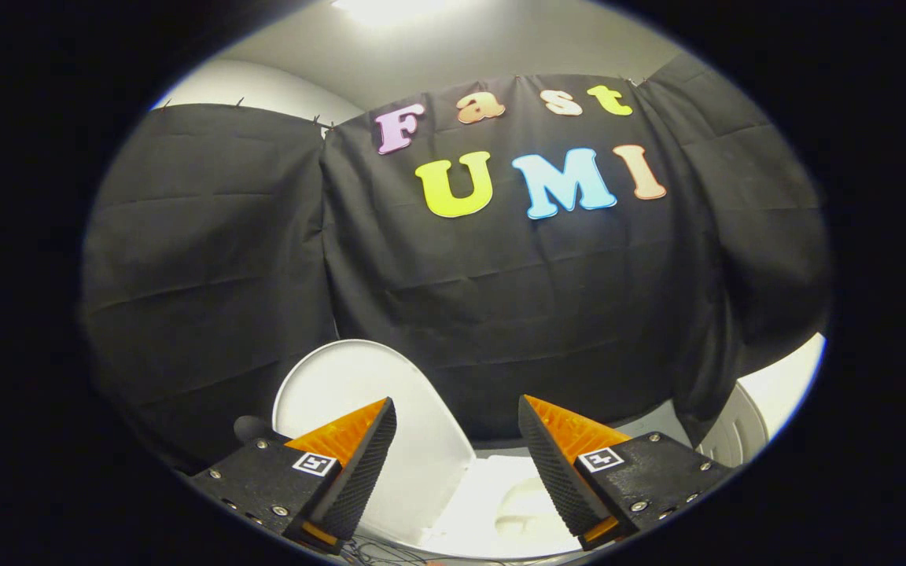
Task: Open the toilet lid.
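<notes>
gripper view: the hand-held gripper [457, 440] hangs with fingers spread and empty, the white lid [359, 393] standing raised just beyond them against the black cloth, over the toilet [516, 503]. the lifting looks done; next would be a clean withdrawal.

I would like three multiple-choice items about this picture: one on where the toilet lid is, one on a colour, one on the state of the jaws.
1. Where is the toilet lid?
A. behind the gripper's left finger, standing up
B. flat on the seat
C. between both fingers

2. What colour are the finger tops?
A. blue
B. orange
C. green

3. How do the jaws stand?
A. shut on the lid
B. shut on nothing
C. open, holding nothing

Key: 1 A, the white lid rises against the black cloth; 2 B, both tops are orange; 3 C, a wide gap separates the fingers.
</notes>
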A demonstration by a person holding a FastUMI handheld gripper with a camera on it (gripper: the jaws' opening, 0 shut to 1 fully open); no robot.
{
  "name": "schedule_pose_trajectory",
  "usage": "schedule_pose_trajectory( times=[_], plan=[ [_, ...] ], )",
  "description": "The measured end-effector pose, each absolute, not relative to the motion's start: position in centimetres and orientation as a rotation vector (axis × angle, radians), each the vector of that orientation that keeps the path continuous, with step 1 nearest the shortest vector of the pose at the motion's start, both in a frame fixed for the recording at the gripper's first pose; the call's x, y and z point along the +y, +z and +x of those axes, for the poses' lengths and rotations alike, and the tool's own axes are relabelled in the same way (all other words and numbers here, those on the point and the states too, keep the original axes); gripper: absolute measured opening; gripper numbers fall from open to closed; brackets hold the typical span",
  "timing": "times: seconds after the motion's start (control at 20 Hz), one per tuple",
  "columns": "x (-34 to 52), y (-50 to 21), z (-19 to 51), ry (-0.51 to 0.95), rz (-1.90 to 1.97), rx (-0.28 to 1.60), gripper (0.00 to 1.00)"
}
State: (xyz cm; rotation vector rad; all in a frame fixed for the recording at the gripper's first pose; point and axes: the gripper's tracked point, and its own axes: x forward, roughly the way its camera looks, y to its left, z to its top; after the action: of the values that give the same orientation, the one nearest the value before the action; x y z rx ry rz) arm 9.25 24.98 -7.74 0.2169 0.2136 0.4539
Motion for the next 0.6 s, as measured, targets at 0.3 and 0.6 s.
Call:
schedule_pose_trajectory(
  times=[0.3, 0.6],
  plan=[
    [13.1, -7.8, 9.5, 0.292, 0.166, 0.171, 0.96],
    [4.0, -10.4, 7.4, 0.124, 0.101, 0.212, 0.95]
  ],
)
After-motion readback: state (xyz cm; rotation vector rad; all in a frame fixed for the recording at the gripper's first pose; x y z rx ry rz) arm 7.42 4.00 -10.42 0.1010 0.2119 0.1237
